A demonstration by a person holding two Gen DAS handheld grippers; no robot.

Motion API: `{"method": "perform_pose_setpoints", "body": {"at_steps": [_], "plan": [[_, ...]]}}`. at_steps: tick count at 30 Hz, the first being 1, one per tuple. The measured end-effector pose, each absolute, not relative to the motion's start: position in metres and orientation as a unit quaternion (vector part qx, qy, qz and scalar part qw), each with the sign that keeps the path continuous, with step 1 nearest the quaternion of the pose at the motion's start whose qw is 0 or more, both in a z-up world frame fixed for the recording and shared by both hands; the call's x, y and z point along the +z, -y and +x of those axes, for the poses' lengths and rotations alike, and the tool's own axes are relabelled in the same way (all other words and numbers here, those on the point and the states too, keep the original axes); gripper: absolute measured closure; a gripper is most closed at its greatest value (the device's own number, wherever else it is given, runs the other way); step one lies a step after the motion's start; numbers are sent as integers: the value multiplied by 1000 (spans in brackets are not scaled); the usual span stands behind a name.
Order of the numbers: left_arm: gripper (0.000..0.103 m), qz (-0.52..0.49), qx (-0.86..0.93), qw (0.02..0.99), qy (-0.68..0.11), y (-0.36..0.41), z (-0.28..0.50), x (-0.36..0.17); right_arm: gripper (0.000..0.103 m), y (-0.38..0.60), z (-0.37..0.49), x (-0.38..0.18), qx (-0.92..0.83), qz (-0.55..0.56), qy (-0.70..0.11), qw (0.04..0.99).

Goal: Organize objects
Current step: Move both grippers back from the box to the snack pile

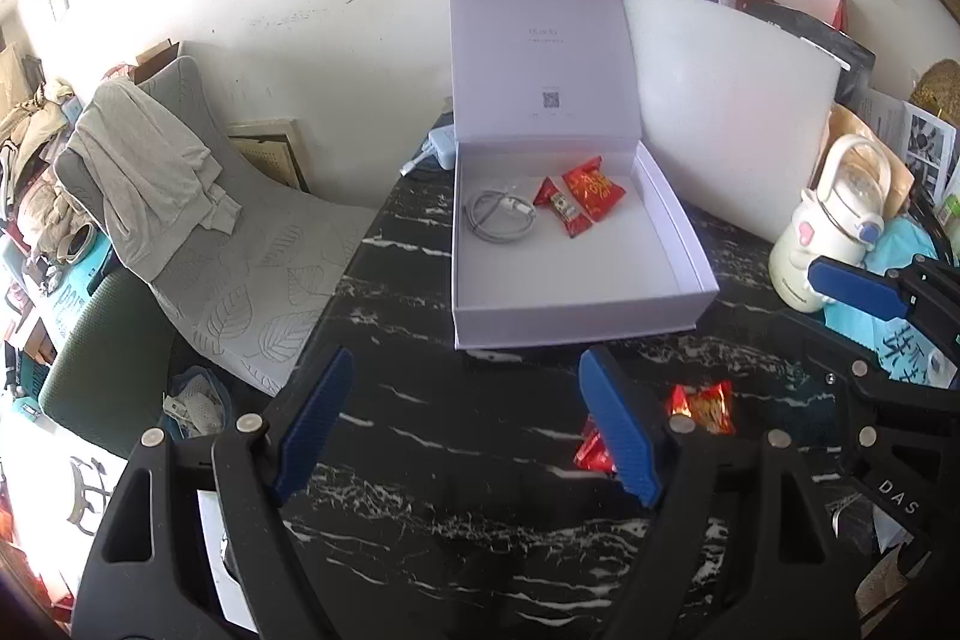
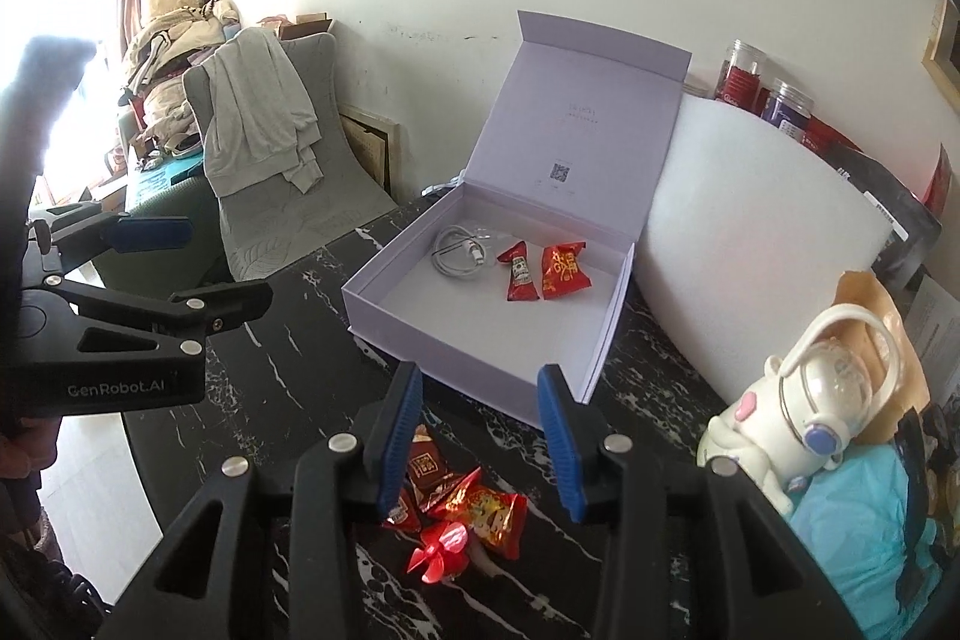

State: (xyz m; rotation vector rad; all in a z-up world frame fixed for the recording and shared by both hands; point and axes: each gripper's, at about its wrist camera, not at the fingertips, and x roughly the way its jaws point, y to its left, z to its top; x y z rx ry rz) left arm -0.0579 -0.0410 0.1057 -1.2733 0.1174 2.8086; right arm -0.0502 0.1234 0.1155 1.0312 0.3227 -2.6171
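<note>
Right wrist view puts my right gripper (image 2: 483, 445) over a small heap of loose snack packets (image 2: 465, 499) on the black marbled desk (image 2: 288, 358), its blue fingers (image 2: 561, 445) spread wide with nothing between them. I count about four red packets there, though they overlap and one may hide another, plus one red paper pinwheel (image 2: 437, 556) at the near edge. My worry is that overlap: if I close on the heap I may pinch two wrappers at once, or catch only a crimped end that slips out on the lift. The pinwheel could also get dragged along or crushed.

My left gripper (image 1: 462, 424) hangs beside the heap, fingers equally wide apart and empty, so a careless sweep could knock packets toward the desk edge.

Just beyond stands the open white box (image 2: 468, 364), lid upright against the wall. Inside I count two red packets (image 2: 546, 271) side by side and one coiled white cable (image 2: 459, 250) beside them. The near wall of the box is a rim I could clip on the way in.

To the right sits one white bottle (image 2: 804, 400) with a handle, and farther back two clear jars (image 2: 762, 97).
</note>
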Motion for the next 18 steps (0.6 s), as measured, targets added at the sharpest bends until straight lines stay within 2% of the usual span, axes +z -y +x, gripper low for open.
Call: {"method": "perform_pose_setpoints", "body": {"at_steps": [18], "plan": [[26, -433, 897, 86, -30, 19, -15, 65, 63, -138, -12, 63, -898, 412, -85, 131]]}}
